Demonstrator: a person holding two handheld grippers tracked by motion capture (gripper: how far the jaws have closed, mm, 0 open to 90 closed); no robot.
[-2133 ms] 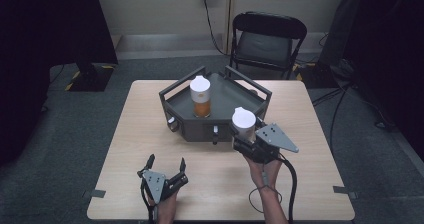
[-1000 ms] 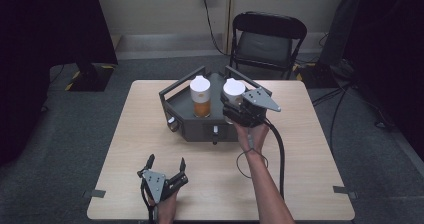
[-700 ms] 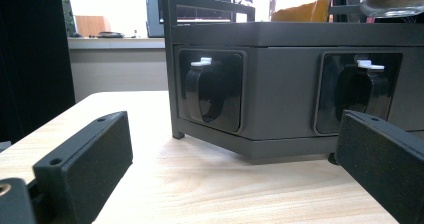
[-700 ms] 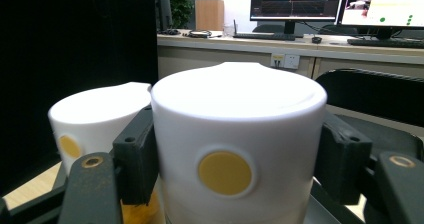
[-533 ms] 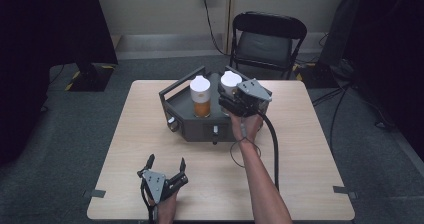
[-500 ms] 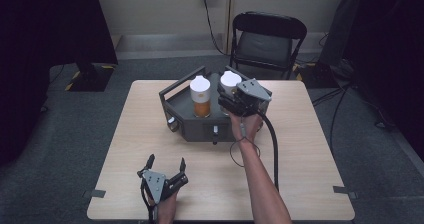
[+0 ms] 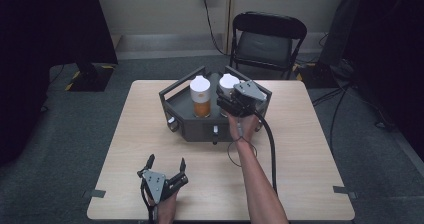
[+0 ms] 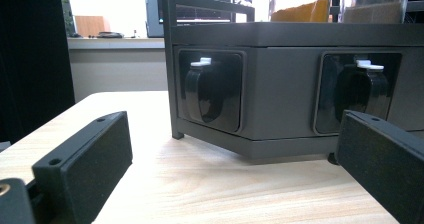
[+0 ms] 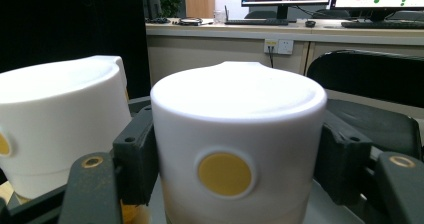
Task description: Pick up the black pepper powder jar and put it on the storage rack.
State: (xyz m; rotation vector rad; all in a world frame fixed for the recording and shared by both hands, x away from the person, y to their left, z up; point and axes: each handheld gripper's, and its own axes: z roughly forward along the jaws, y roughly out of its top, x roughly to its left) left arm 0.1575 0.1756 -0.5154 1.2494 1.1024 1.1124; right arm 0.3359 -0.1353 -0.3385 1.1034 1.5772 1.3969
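A dark six-sided tray (image 7: 200, 132) stands at the table's middle back. In it stands a jar of orange contents with a white lid (image 7: 201, 95). Just right of it, over the tray, my right gripper (image 7: 228, 101) is shut on a second white-lidded jar (image 7: 228, 82). In the right gripper view both jaws press the sides of that lid (image 9: 237, 134), which bears a yellow dot; the other lid (image 9: 60, 119) is at the left. Whether the held jar rests on the tray floor I cannot tell. My left gripper (image 7: 166, 163) lies open near the front edge, its jaws (image 8: 235, 169) facing the tray wall (image 8: 280, 84).
Two black knobs with white tabs (image 8: 207, 91) (image 8: 362, 94) sit in the tray's front faces. A black folding chair (image 7: 267, 39) stands behind the table. Bare tabletop (image 7: 310, 149) lies right of and in front of the tray.
My right gripper has carried the white-lidded jar from the table in front-right of the tray up and over it, ending beside the orange jar. The left gripper has stayed put.
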